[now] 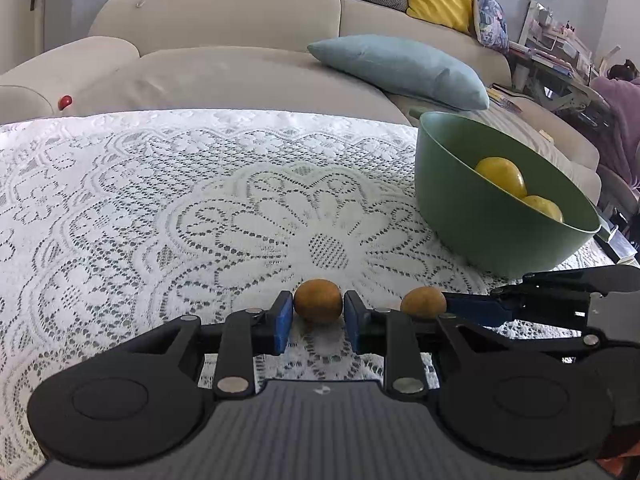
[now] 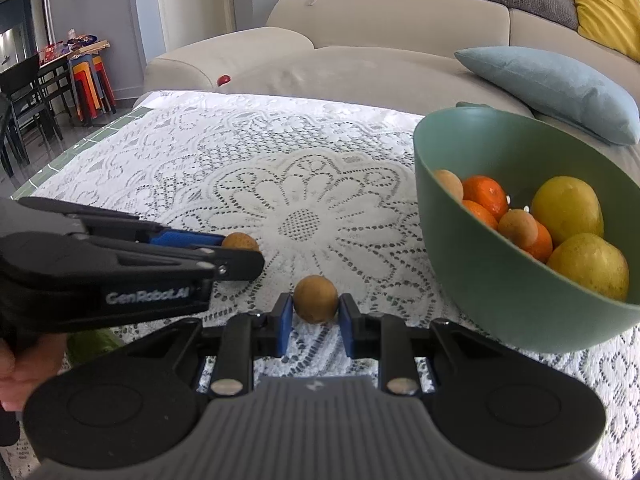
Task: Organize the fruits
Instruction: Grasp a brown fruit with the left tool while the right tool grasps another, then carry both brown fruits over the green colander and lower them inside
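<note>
Blue pads of the left claw (image 1: 319, 314) pressed on a small brown fruit (image 1: 318, 301) that rested on the lace cloth (image 1: 160, 200) near the desk's front edge. Just to its right, the right claw (image 2: 316, 312) was clamped the same way on a second brown fruit (image 2: 315, 298), also down on the cloth. A green bowl (image 2: 500, 280) stood near the desk's right edge, holding yellow fruits (image 2: 568, 210), oranges (image 2: 484, 194) and more small brown ones (image 2: 518, 228).

The left tool (image 1: 319, 316) grips a brown fruit (image 1: 318, 300) (green bowl (image 1: 472, 216) nearby) on lace.
</note>
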